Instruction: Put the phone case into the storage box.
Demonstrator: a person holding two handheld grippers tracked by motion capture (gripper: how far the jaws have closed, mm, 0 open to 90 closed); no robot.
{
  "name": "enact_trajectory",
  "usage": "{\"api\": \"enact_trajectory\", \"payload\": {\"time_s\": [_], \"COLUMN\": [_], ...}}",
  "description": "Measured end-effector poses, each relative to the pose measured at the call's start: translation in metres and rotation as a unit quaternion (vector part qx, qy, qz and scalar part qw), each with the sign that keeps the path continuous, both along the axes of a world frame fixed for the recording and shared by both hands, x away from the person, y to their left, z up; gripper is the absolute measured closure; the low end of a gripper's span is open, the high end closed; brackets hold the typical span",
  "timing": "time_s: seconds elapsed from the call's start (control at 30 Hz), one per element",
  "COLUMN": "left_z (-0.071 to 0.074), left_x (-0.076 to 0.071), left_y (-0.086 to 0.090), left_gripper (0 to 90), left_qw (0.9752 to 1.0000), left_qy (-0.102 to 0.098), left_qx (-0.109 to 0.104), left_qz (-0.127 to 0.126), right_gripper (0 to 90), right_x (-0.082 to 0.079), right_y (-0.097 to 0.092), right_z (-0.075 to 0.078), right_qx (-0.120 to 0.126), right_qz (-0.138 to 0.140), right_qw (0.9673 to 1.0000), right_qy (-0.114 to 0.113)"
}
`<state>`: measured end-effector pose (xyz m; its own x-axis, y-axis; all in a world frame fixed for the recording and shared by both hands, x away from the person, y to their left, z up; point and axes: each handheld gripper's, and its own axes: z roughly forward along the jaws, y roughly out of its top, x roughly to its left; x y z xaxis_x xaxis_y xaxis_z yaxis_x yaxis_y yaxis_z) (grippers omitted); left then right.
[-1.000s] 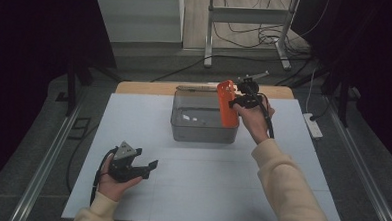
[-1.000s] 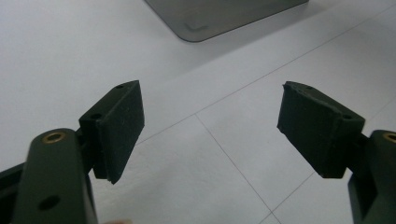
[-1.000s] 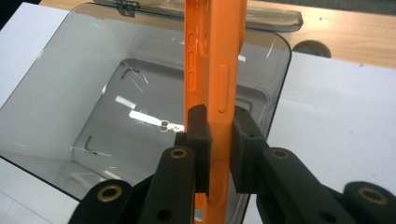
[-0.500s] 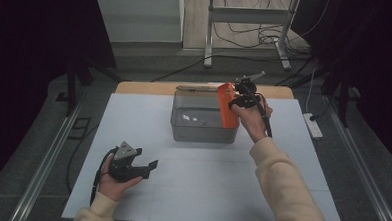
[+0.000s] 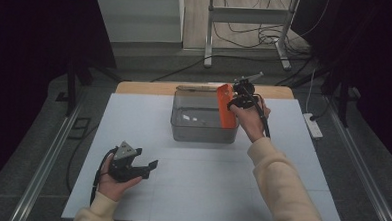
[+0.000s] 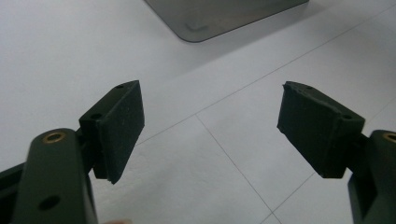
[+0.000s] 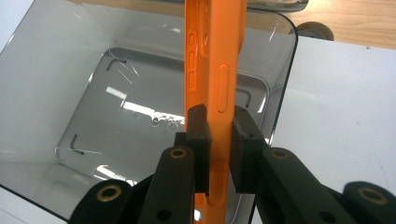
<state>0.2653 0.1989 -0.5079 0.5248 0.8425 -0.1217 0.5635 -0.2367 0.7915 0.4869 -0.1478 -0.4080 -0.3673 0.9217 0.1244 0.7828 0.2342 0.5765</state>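
Note:
An orange phone case (image 5: 225,108) hangs over the right end of a clear grey plastic bin (image 5: 181,121) at the table's far middle. My right gripper (image 5: 236,103) is shut on it. In the right gripper view the two pads pinch the orange phone case (image 7: 215,70) by its edge, above the bin's (image 7: 60,79) bare floor. Near the front left, my left gripper (image 5: 149,167) rests in the hand, open and empty. The left gripper view has its pads (image 6: 122,123) wide apart over the white table top (image 6: 219,154).
A white board (image 5: 200,191) covers the wooden table. A corner of the bin (image 6: 205,18) lies beyond the left gripper. A power strip (image 5: 313,124) sits off the table's right edge. Metal rails run along both sides, and cables lie on the floor behind.
The orange case in my right gripper has tipped from upright to slanted and sunk slightly toward the bin's right end. My left hand has stayed put.

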Motion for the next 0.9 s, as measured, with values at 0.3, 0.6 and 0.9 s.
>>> {"api": "enact_trajectory", "payload": {"time_s": [0.3, 0.6, 0.9], "left_z": [0.001, 0.001, 0.001], "left_x": [0.0, 0.0, 0.0], "left_y": [-0.001, 0.0, -0.002], "left_gripper": [22.6, 22.7, 22.6], "left_qw": [1.0, 1.0, 1.0], "left_qy": [-0.001, -0.002, -0.003], "left_qx": [-0.001, -0.002, 0.001], "left_qz": [-0.002, -0.002, -0.003], "right_gripper": [79.6, 79.5, 79.5], "right_x": [0.004, 0.006, 0.007], "right_y": [0.003, 0.005, 0.005], "right_z": [-0.006, -0.01, -0.014], "right_qx": [-0.011, -0.019, -0.023], "right_qz": [-0.012, -0.017, -0.021], "right_qw": [0.9997, 0.9993, 0.999], "right_qy": [0.017, 0.027, 0.034]}}
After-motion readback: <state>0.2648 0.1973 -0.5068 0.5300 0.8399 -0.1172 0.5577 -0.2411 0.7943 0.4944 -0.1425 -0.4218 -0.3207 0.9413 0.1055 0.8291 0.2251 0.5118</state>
